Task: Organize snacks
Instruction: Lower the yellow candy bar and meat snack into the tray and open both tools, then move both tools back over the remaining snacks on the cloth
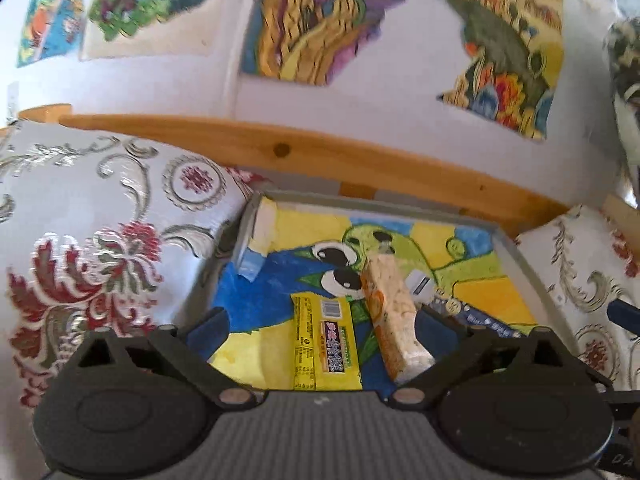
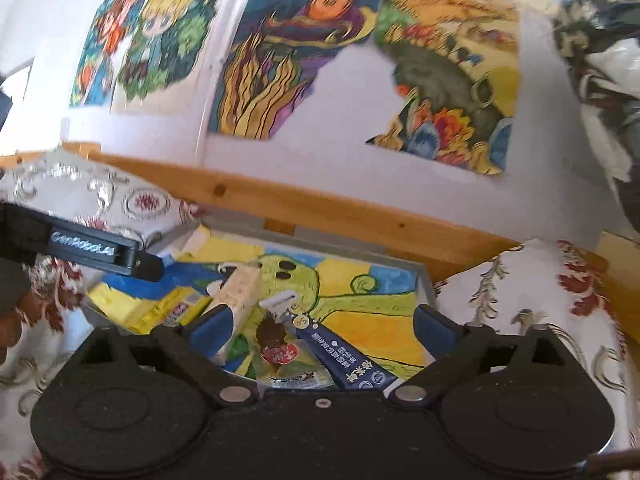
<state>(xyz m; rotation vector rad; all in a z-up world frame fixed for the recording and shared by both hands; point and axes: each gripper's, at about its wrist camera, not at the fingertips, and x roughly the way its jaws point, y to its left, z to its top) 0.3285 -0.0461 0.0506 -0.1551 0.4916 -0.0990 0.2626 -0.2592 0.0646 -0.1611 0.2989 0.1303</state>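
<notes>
Snacks lie in the grey tray (image 1: 520, 258) on our painted sheet: yellow pack (image 1: 324, 346), pale rice bar (image 1: 394, 316), navy stick (image 2: 352, 356), clear candy packet (image 2: 286, 354). We hold our left gripper (image 1: 320, 330) and right gripper (image 2: 320, 330) spread wide above them, both grasping nothing.

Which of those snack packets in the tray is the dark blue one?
The long navy-blue packet with white lettering, lying at the right of the pile; the flat wrapper is yellow and the rice-crisp bar is pale orange.

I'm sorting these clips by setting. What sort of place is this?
Probably a home living room: a wooden bench with floral brocade cushions, children's drawings stuck on the wall, and a tray holding snacks.
</notes>
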